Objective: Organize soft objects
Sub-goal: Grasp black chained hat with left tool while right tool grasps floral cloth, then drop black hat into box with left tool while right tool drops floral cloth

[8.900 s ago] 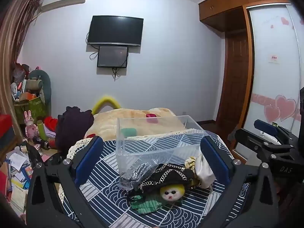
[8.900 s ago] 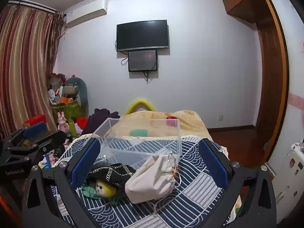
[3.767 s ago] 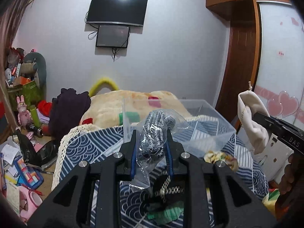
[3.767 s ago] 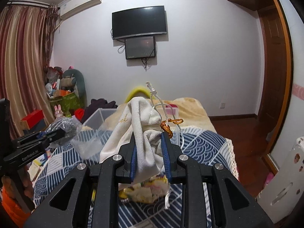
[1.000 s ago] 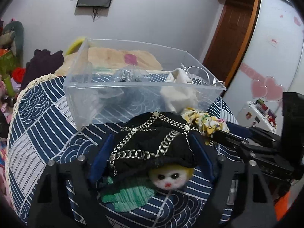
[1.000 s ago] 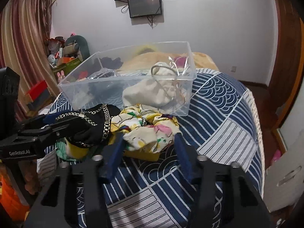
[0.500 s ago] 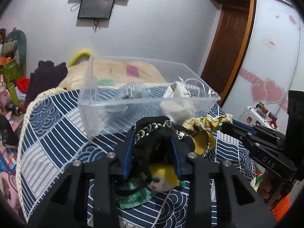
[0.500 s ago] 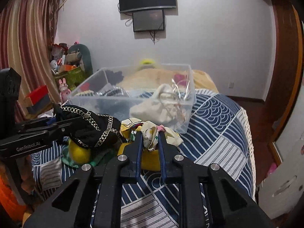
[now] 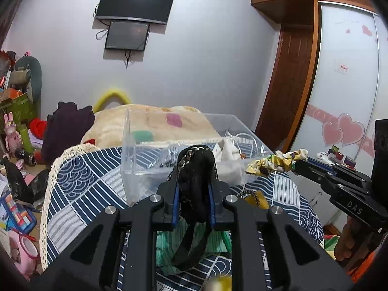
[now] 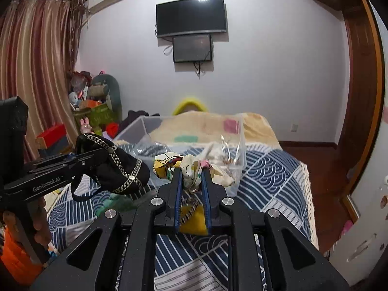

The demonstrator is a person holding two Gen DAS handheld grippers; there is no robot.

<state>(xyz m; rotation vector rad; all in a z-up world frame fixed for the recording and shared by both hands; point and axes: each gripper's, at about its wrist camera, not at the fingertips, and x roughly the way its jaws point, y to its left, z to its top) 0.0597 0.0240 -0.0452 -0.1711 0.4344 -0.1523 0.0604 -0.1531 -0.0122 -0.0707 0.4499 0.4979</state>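
- Right now you are pinching the black chain-trimmed bag (image 9: 195, 169) in your left gripper (image 9: 194, 206); its blue fingers (image 9: 175, 203) are closing on the fabric from both sides, and the bag is bulging up above the fingertips while a black strap is dangling below them.
- You are holding that bag off the bed, in front of the near wall of the clear plastic bin (image 9: 135, 162).
- From the right wrist view, the same bag is hanging off to your left with its silver chain showing, above the quilt.
- You are clamping the yellow floral scrunchie (image 10: 191, 169) in your right gripper (image 10: 191, 194), with its fingers pressing tight on the cloth, and the ruffles are spilling out to either side of the tips.
- You are carrying the scrunchie in the air just in front of the bin too; in the left wrist view it is showing beside the bin's right corner.
- Inside the bin, a cream drawstring pouch (image 9: 226, 150) is lying toward the right end, and a clear packet with something silvery is lying further left, though it is too blurred to name.
- Under both grippers, the blue wave-pattern quilt (image 10: 271, 169) is spreading over the bed, with a green pleated cloth (image 9: 167, 242) and a yellow piece (image 10: 191, 220) lying on it.
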